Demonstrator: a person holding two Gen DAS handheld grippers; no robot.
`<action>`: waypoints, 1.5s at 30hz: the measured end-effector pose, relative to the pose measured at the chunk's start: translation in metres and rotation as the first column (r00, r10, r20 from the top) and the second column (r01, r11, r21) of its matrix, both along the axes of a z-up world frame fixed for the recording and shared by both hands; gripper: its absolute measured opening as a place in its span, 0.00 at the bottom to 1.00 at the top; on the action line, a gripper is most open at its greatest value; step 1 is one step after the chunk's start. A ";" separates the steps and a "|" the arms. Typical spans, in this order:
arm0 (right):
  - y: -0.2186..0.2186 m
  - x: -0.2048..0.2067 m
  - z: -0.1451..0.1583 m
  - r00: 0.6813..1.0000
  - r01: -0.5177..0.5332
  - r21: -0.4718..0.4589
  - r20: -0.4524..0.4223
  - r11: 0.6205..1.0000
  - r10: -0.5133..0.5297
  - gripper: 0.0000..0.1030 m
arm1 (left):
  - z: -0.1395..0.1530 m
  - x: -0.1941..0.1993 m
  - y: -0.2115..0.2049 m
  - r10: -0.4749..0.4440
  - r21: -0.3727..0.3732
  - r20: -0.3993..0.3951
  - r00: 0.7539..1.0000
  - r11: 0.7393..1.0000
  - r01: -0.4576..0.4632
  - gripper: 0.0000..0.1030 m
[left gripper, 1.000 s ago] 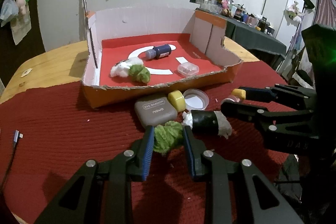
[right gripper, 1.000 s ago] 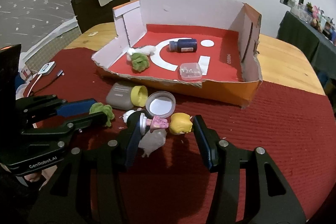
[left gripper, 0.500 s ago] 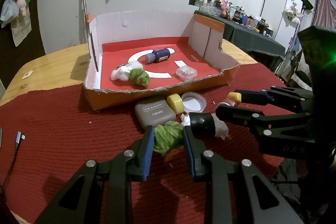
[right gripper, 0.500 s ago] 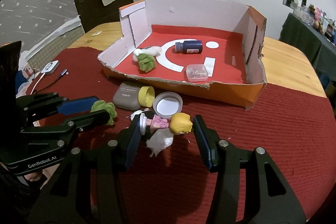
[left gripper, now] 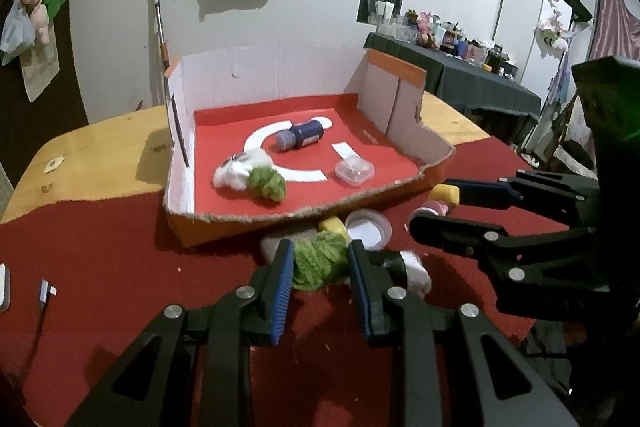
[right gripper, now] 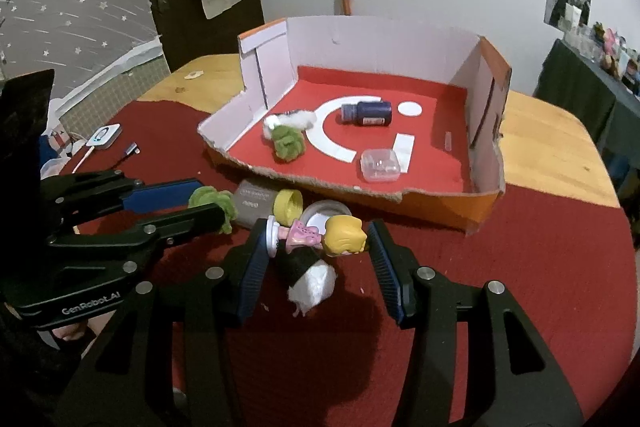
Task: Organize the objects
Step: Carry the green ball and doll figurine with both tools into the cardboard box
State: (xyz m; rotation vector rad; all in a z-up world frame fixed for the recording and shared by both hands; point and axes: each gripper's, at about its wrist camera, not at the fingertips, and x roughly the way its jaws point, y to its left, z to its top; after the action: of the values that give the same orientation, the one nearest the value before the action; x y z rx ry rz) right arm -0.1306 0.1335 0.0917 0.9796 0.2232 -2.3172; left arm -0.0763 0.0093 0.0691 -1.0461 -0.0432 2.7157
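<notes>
Both grippers hang side by side over the red cloth (right gripper: 520,267) on the wooden counter (left gripper: 100,155), just in front of the open cardboard box (right gripper: 486,75). The left gripper (left gripper: 320,259) has its jaws pinching a green fuzzy ball (left gripper: 318,261), which sits squeezed between the blue pads. The right gripper (right gripper: 320,241) has its jaws clamped on a small blonde doll (right gripper: 320,233) lying crosswise, base against one pad and yellow head against the other, with a black-and-white tuft (right gripper: 308,275) hanging beneath it. On the cloth between the grippers and the box front lie a grey compact case (right gripper: 254,203), a yellow cap (right gripper: 288,205) and a round white lid (right gripper: 324,215), all close together. Inside the box, on its red floor, a dark blue bottle (right gripper: 366,113) lies on its side, a second green fuzzy ball (right gripper: 286,143) rests touching a white fluffy piece (right gripper: 296,117), and a small clear plastic case (right gripper: 380,165) sits near the torn front edge. A cable end (left gripper: 46,293) lies on the cloth far left.
</notes>
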 end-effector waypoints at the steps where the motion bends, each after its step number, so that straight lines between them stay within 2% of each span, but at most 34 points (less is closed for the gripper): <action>1: -0.001 -0.001 0.001 1.000 -0.003 -0.001 -0.002 1.000 0.003 0.47 | 0.001 -0.001 0.000 0.001 -0.002 -0.003 1.000 1.000 -0.001 0.28; 12: -0.003 -0.021 0.012 1.000 -0.019 -0.022 -0.009 1.000 0.018 0.47 | 0.015 -0.028 -0.006 0.018 -0.007 -0.040 0.999 1.000 -0.018 0.28; 24: -0.011 -0.053 0.010 0.999 -0.035 -0.028 0.028 0.999 0.036 0.47 | 0.015 -0.060 -0.003 -0.001 -0.002 -0.016 1.000 1.000 0.001 0.28; 30: -0.006 -0.072 0.004 0.998 -0.017 -0.029 0.067 0.999 0.019 0.47 | 0.007 -0.077 0.002 -0.028 0.015 0.025 0.999 0.999 0.028 0.28; 35: -0.003 -0.089 -0.004 0.996 0.004 0.018 0.087 1.000 -0.006 0.47 | 0.000 -0.093 0.010 -0.052 0.027 0.060 0.997 0.998 0.051 0.28; 45: -0.010 -0.106 -0.020 0.991 -0.026 0.101 0.134 0.995 0.012 0.47 | -0.027 -0.115 0.019 -0.088 0.026 0.169 0.982 0.996 0.085 0.28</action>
State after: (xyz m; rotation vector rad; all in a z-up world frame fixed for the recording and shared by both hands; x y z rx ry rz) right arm -0.2366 0.1238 0.0713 1.1737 0.2972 -2.2308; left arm -0.1918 0.0285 0.0421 -1.2415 -0.0501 2.5388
